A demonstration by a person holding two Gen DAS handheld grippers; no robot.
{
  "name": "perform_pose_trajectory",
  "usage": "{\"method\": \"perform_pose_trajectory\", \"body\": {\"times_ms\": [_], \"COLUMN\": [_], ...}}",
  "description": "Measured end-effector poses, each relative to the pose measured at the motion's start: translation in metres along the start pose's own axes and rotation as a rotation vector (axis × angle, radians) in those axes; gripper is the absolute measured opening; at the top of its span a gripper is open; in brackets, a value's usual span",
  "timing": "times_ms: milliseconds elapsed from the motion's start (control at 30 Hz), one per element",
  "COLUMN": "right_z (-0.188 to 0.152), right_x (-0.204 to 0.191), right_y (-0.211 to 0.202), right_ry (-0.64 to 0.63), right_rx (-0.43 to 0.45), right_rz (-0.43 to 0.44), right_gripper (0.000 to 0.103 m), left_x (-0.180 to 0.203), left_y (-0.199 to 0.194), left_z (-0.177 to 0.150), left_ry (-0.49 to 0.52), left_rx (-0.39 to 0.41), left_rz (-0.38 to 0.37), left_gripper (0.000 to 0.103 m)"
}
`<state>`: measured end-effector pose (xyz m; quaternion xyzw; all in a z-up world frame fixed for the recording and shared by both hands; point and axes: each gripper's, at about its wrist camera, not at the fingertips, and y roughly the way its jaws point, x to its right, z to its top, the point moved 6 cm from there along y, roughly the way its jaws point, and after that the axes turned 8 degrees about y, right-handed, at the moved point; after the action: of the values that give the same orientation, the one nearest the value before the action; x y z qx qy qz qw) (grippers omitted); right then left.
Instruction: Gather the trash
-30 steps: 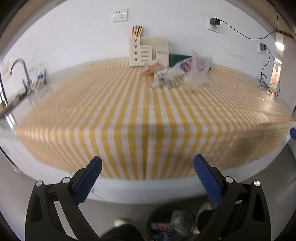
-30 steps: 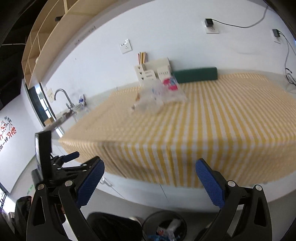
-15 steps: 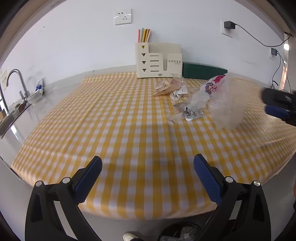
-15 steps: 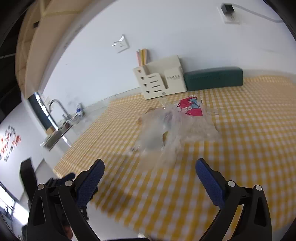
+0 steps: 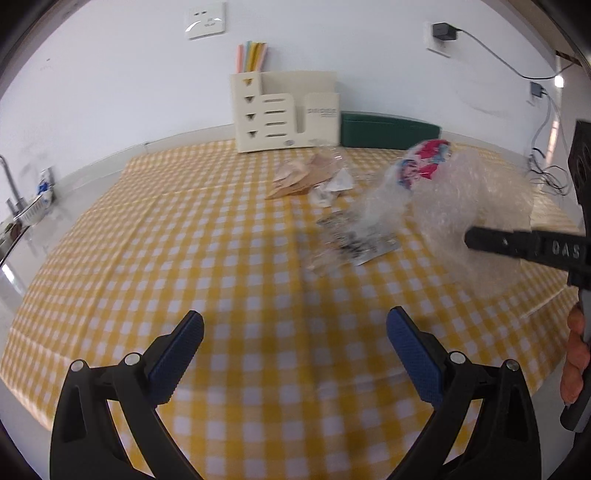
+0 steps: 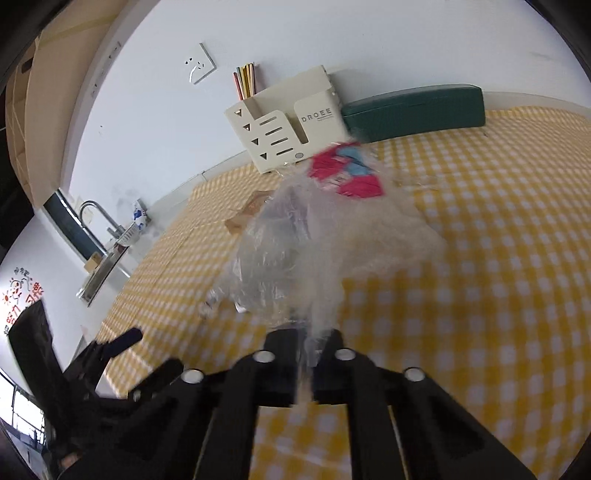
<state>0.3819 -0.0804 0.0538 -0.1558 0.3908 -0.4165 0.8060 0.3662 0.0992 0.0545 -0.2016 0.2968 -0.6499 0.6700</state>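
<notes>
A heap of trash lies on the yellow checked table (image 5: 184,258). A crumpled clear bubble-wrap sheet (image 5: 476,206) with a red and blue wrapper (image 5: 424,158) on top is at the right. My right gripper (image 6: 308,345) is shut on the near edge of that bubble wrap (image 6: 351,243); in the left wrist view the right gripper (image 5: 469,238) reaches in from the right. A printed clear packet (image 5: 354,240) and brown paper scraps (image 5: 303,177) lie beside it. My left gripper (image 5: 295,332) is open and empty above the table's near part.
A cream desk organiser (image 5: 284,110) with coloured sticks and a dark green case (image 5: 388,131) stand against the back wall. A sink with a tap (image 6: 99,236) is at the left. Cables hang from wall sockets (image 5: 443,35) at the right.
Both grippers moved forward over the table. My right gripper went from wide open to shut on the bubble wrap. My left gripper stayed open.
</notes>
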Motion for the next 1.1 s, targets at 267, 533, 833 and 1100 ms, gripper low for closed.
{"method": "perform_pose_trajectory", "body": {"times_ms": [267,533,833,1100], "right_z": [0.0,0.0,0.004,0.005], "right_x": [0.027,0.044,0.054,0.057], "right_y": [-0.048,-0.06,-0.063,-0.063], "right_ry": [0.007,0.016,0.03,0.033], "right_rx": [0.032,-0.024,-0.05,-0.054], "right_rz": [0.025,0.079,0.096,0.104], "right_gripper": [0.007,0.007,0.007,0.007], "left_x": [0.037,0.052,0.079,0.07], "left_y": [0.019,0.035,0.036,0.068], "left_z": [0.028,0.049,0.079,0.108], "left_ry": [0.079,0.115,0.33,0.31], "left_rx": [0.022,0.019,0.081,0.06], "left_rz": [-0.068,-0.13,-0.112,-0.155], "left_gripper": [0.098,0.098,0.098,0.098]}}
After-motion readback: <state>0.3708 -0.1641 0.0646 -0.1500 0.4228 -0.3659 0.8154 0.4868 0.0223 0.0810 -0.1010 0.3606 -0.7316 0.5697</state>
